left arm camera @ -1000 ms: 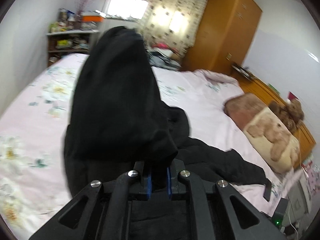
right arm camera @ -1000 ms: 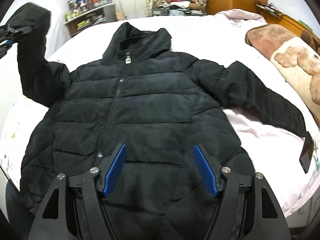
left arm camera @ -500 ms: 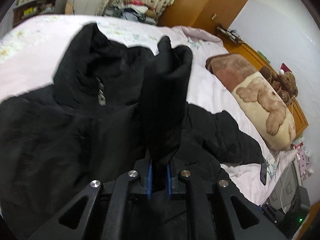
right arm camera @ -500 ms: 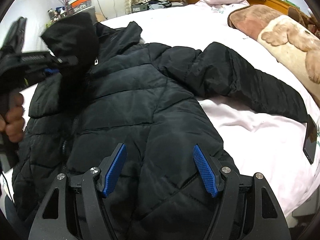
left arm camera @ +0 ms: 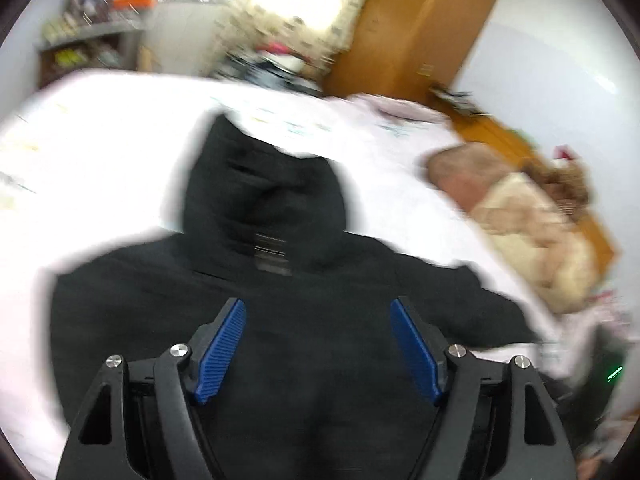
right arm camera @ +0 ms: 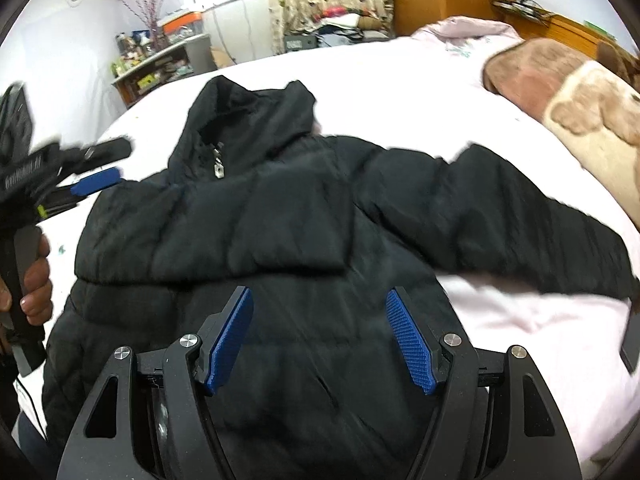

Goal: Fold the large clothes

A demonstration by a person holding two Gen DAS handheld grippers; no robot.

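Observation:
A black puffer jacket (right arm camera: 280, 216) lies front up on the pink bed (right arm camera: 520, 320), hood toward the far side. Its left sleeve (right arm camera: 224, 236) is folded across the chest; the other sleeve (right arm camera: 520, 220) stretches out to the right. My left gripper (left arm camera: 318, 344) hovers over the jacket (left arm camera: 280, 280) in a blurred view, its jaws opening with nothing pressed between the blue pads. In the right wrist view the left gripper (right arm camera: 96, 172) sits at the jacket's left shoulder, held by a hand (right arm camera: 36, 280). My right gripper (right arm camera: 320, 340) stands open above the lower front.
A large plush pillow (right arm camera: 580, 120) lies at the bed's right side. A wooden wardrobe (left arm camera: 416, 28) and cluttered shelves (right arm camera: 160, 64) stand beyond the bed. A dark phone-like object (right arm camera: 630, 344) rests at the bed's right edge.
The left gripper carried the sleeve across the chest, let it go and opened wide. The sleeve now lies folded over the front. The right gripper shifted right, still open.

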